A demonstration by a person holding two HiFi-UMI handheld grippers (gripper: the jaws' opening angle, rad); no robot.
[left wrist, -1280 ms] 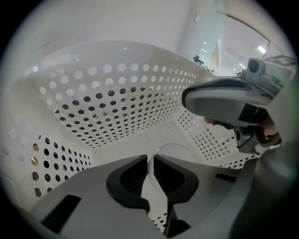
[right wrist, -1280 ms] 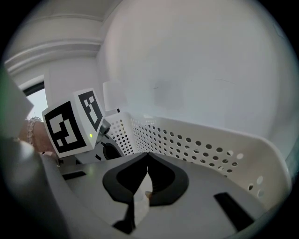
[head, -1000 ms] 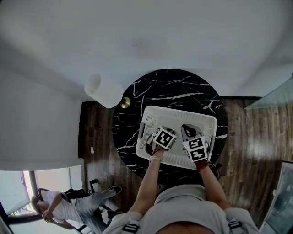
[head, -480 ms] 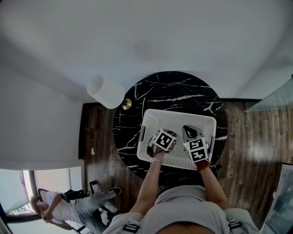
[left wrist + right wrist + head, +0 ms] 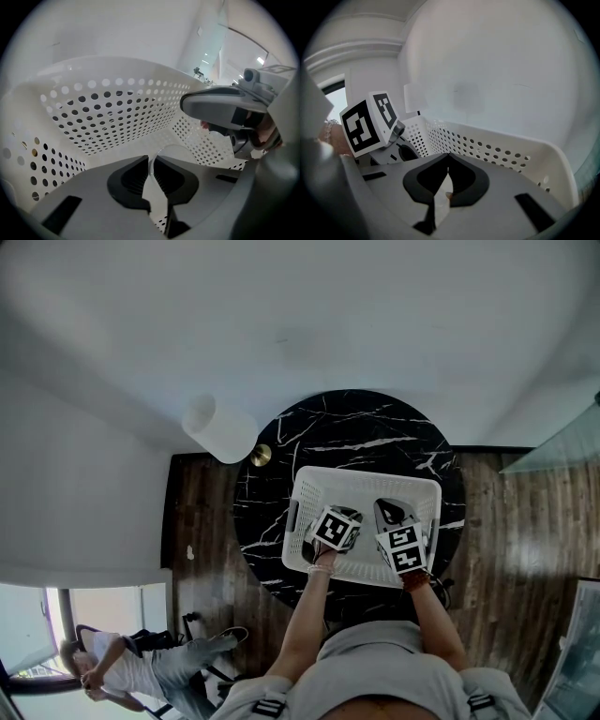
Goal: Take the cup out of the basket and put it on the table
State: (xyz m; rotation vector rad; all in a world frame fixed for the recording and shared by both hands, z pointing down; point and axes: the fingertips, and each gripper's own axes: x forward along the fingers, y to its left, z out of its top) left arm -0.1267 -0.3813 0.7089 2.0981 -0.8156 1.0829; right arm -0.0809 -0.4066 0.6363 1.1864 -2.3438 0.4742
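A white perforated basket stands on the round black marble table, and both grippers reach into it. In the left gripper view my left gripper is shut on the thin rim of a pale, see-through cup, which rests low inside the basket. The rest of the cup is mostly hidden by the jaws. My right gripper sits to the right in the basket with its jaws shut and nothing clearly between them. Its grey body shows in the left gripper view. In the head view the marker cubes cover the cup.
A white cylinder and a small brass disc sit beside the table's left edge. Bare marble shows left of and behind the basket. Dark wood floor surrounds the table. A person sits at lower left.
Both grippers stay in the basket in nearly the same places. The whole head view has only drifted slightly downward.
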